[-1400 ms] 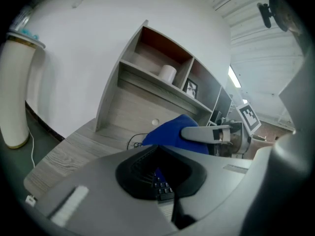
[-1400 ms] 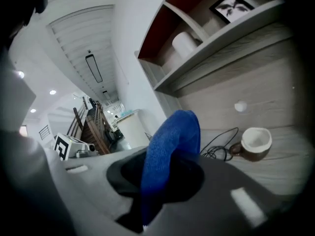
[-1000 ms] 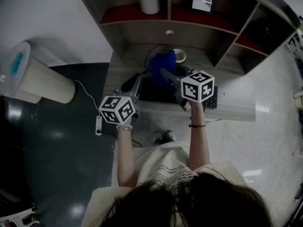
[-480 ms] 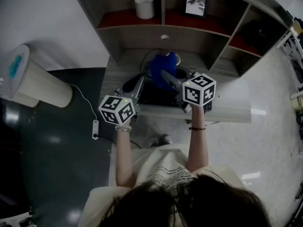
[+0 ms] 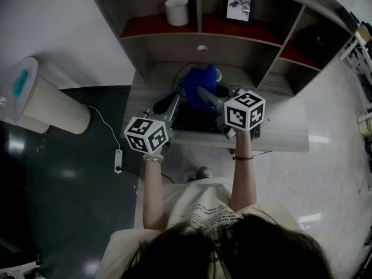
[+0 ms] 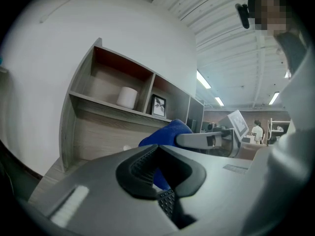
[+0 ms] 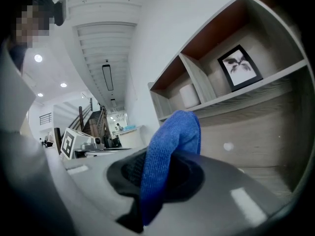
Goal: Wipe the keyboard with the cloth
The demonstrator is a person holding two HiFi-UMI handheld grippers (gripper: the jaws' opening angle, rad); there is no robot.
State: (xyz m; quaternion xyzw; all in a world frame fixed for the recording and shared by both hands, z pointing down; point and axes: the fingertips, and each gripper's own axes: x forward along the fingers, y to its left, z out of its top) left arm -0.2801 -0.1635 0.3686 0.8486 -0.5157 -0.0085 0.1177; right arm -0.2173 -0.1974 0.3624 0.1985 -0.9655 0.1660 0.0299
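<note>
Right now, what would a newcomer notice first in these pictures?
The blue cloth, clamped in the right tongs, stands out over the dark keyboard on the desk. Next come the black-and-white cubes, left and right, near the desk's front edge.

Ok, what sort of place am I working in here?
Most likely an office workspace. There is a wooden desk with a shelf hutch holding a framed picture, and a keyboard on the desk. The left gripper view also shows strip ceiling lights over a larger open room beyond.
</note>
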